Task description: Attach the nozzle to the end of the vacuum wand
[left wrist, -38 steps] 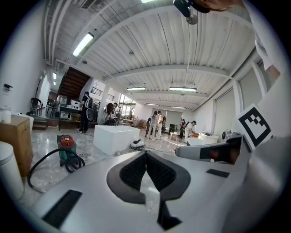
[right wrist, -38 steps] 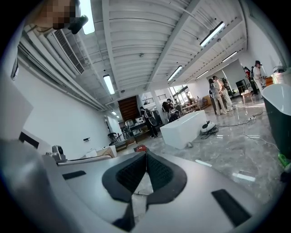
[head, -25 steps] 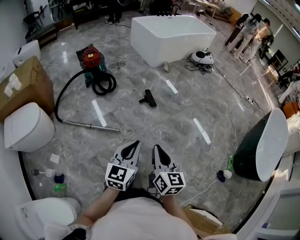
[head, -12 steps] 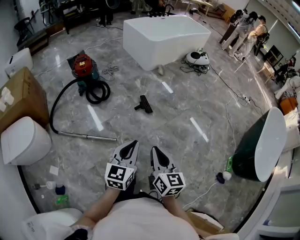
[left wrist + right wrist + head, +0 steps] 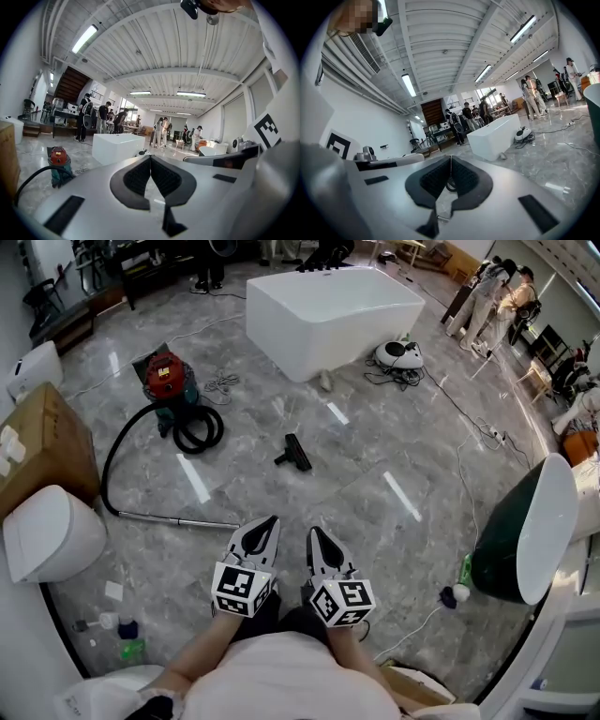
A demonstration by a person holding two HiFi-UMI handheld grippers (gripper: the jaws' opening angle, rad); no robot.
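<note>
Floor stuff has slid a bit lower in the head view since a second ago, so the nozzle (image 5: 293, 453) and wand (image 5: 178, 519) now sit closer to the grippers. Both hands are held out side by side at lower centre, pointing up-frame and tipped slightly down. The left gripper (image 5: 272, 521) is pressed together with nothing in it, and so is the right gripper (image 5: 312, 532). The nozzle lies on the floor mid-frame, apart from the wand's end. The vacuum (image 5: 167, 379) is upper left.
</note>
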